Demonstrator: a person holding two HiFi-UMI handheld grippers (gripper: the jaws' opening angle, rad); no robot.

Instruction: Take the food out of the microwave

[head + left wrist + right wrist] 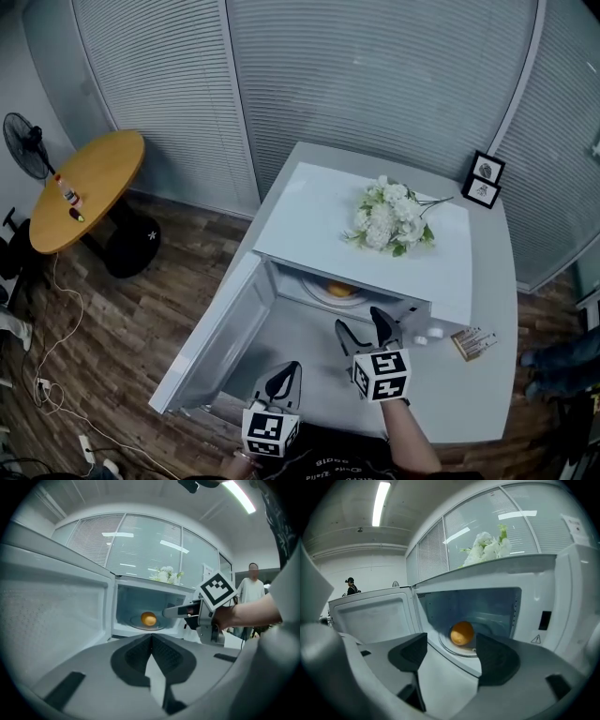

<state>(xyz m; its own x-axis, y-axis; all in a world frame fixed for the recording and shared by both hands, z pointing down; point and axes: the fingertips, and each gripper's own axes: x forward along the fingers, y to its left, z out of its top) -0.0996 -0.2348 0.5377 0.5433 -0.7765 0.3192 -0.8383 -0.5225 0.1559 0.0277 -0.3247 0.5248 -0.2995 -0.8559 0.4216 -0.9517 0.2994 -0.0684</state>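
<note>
Left gripper (284, 375): jaws shut, tips meeting, nothing between them; it hangs in front of the open door (220, 337), well short of the cavity; the hand holding it is cut off by the lower edge of the head view.

Microwave (309, 211): the door is swung out to the left; from above, the roof covers most of the cavity, so only the front arc of the glass turntable (314, 286) shows.

Food: one orange-coloured piece (461, 633) sits on the turntable inside the cavity, a little left of the plate's centre in the right gripper view; in the head view only its front edge shows under the roof; I cannot tell what kind of food it is.

Orientation: the piece reads as nearly round in both gripper views; no long axis can be made out, and I cannot tell which way it points.

Right gripper (362, 323): jaws wide apart and empty; it is aimed into the opening with the food framed between the pads but lying beyond them, untouched; in the left gripper view its near jaw hides the right side of the cavity.

White flowers (389, 216) lie on the microwave roof; a small framed picture (485, 179) stands at the far right of the white table (492, 300).
</note>
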